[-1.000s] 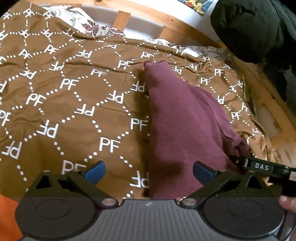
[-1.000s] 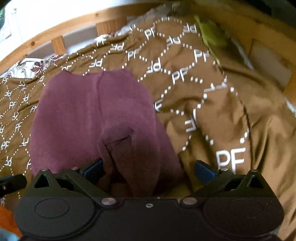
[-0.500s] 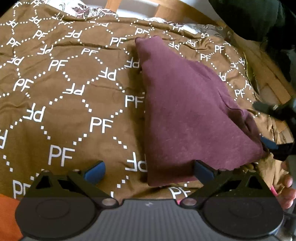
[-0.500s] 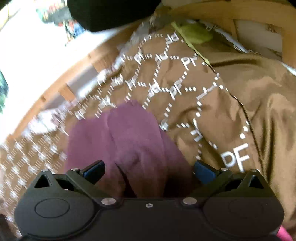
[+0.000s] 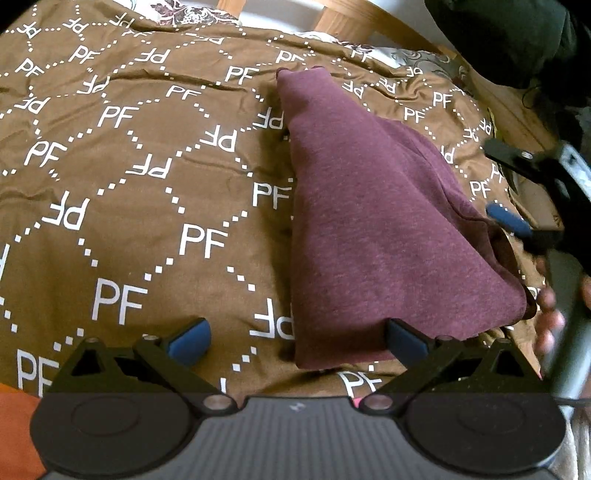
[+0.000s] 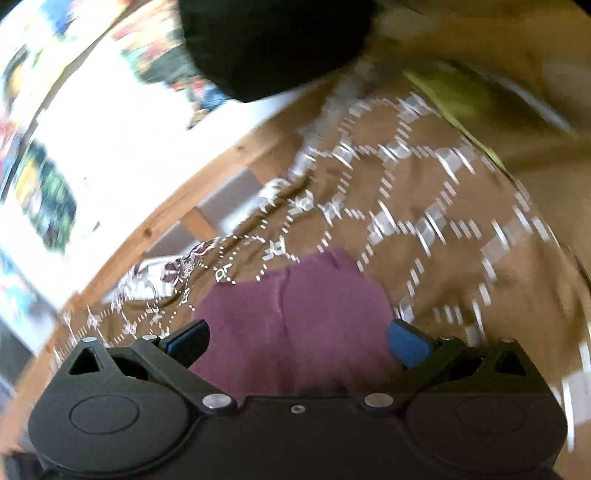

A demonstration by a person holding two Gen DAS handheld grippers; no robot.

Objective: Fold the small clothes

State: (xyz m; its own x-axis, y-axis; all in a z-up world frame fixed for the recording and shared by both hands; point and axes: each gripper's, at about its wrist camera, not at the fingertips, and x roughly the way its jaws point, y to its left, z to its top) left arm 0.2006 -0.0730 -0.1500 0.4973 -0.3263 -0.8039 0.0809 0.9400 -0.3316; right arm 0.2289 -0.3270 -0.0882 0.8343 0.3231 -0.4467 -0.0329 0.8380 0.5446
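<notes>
A maroon garment (image 5: 369,221) lies folded in a long wedge on the brown bedspread (image 5: 147,177) printed with white "PF" letters. My left gripper (image 5: 297,341) stands open just above the cloth's near edge, its right pad (image 5: 406,341) over the near corner and nothing between the fingers. In the left wrist view my right gripper (image 5: 498,182) hovers open beside the garment's right side, held by a person's hand (image 5: 550,306). The right wrist view is blurred: the garment (image 6: 295,325) lies below my open right gripper (image 6: 298,341), whose pads grip nothing.
A wooden bed frame (image 5: 373,18) runs along the far and right sides (image 6: 166,214). A dark bundle of clothing (image 5: 517,40) sits at the top right. Floral bedding (image 5: 184,7) shows at the head. Posters (image 6: 48,195) hang on the wall. An orange cloth (image 5: 14,424) is at the near left.
The right gripper has lifted off the garment's fold and tilted upward, swinging fast. The left gripper has drawn back a little, so the garment's near edge now shows.
</notes>
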